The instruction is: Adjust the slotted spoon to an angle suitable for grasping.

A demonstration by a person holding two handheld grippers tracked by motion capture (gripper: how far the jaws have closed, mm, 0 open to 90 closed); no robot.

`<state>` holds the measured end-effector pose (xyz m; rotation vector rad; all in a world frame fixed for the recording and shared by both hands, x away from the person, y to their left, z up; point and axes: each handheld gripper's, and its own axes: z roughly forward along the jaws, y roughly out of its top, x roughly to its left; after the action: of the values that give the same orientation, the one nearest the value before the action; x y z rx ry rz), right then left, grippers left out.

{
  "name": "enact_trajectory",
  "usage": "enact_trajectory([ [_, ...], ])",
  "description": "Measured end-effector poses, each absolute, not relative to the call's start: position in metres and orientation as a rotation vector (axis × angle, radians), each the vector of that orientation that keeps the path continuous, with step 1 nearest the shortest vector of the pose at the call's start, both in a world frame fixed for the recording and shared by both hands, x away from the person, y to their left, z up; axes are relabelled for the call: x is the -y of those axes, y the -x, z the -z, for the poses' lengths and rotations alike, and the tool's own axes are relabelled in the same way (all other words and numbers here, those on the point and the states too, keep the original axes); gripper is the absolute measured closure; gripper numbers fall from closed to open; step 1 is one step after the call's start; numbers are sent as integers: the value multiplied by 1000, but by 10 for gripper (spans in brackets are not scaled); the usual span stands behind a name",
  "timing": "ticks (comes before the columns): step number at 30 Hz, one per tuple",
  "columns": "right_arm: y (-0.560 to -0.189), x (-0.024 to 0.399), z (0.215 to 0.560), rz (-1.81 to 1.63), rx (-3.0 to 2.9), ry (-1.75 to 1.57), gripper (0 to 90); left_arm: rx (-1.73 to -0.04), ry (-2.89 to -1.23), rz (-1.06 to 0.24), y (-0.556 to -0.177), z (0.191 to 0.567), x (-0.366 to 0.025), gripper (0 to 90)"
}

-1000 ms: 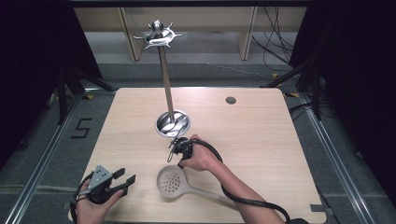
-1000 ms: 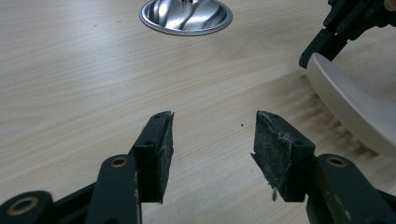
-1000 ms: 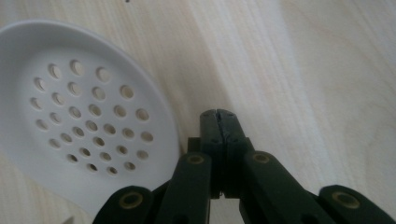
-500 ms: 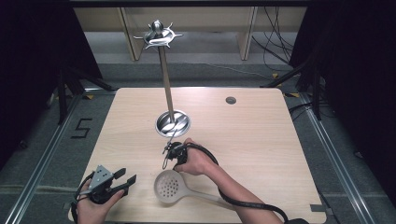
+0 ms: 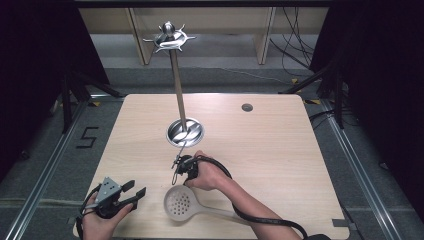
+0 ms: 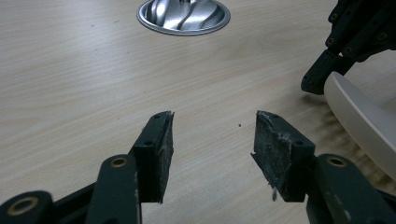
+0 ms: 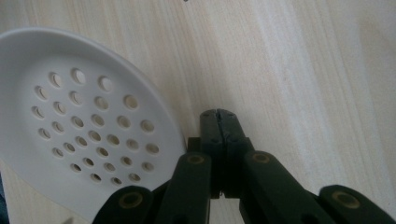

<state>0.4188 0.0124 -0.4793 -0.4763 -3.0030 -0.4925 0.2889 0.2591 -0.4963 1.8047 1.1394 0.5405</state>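
My left tongs (image 5: 137, 188) sit apart and empty at the near edge. The skimmer (image 5: 180, 204) has slid slightly toward me. My right tongs (image 7: 219, 114), together on nothing, have backed off the stand (image 5: 185, 132) to its rim, so I judge the pickup not yet done.

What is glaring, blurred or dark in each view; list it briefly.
High view: dark surroundings, evenly lit table, bright sheen on the stand's metal base. Left gripper view: glare streaks on that base, sharp jaws, soft white skimmer edge. Right gripper view: skimmer bowl slightly soft, jaws near the lens blurred.
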Motion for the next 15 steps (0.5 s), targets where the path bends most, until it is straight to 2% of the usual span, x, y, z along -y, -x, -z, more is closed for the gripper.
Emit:
enact_trajectory([
  [15, -414, -16, 480, 483, 3006, 420, 900, -1128, -1813, -544, -289, 496, -259, 467],
])
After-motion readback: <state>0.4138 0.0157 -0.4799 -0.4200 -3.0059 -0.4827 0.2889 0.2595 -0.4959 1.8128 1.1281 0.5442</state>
